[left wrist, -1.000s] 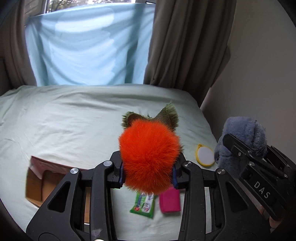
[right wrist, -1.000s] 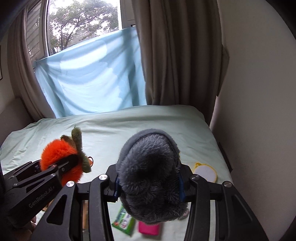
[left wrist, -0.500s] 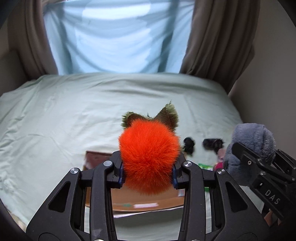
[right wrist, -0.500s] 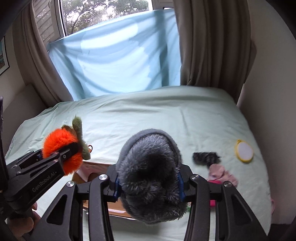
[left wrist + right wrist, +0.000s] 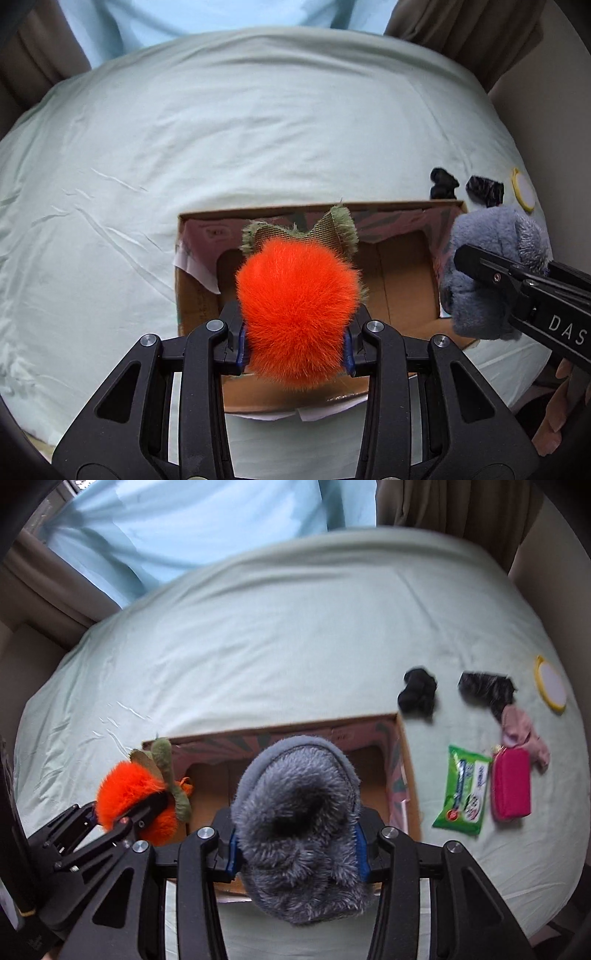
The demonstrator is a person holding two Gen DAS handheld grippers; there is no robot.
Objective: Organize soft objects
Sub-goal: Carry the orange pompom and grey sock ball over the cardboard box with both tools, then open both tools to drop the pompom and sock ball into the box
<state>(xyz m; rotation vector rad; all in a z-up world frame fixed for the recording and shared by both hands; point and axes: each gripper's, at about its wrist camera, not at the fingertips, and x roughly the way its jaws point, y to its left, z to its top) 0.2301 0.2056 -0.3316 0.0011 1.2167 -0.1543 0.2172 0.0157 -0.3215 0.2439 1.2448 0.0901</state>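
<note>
Both toys hang over the cardboard box (image 5: 402, 280): left gripper (image 5: 293, 343) pinching the orange plush (image 5: 295, 314), right gripper (image 5: 297, 843) pinching the grey plush (image 5: 299, 827). Next, I'd judge, 2 releases inside.

**Bedroom in a home**

Wide bed (image 5: 295, 627) under a pale green sheet, creased. Brown curtains (image 5: 443, 506) at the head, a light blue cloth (image 5: 207, 528) hung across the window. Plain walls close on both sides. Household clutter on the bed: open cardboard box (image 5: 402, 280), black socks (image 5: 417, 696), wipes packet (image 5: 463, 792), pink pouch (image 5: 511, 782).
</note>
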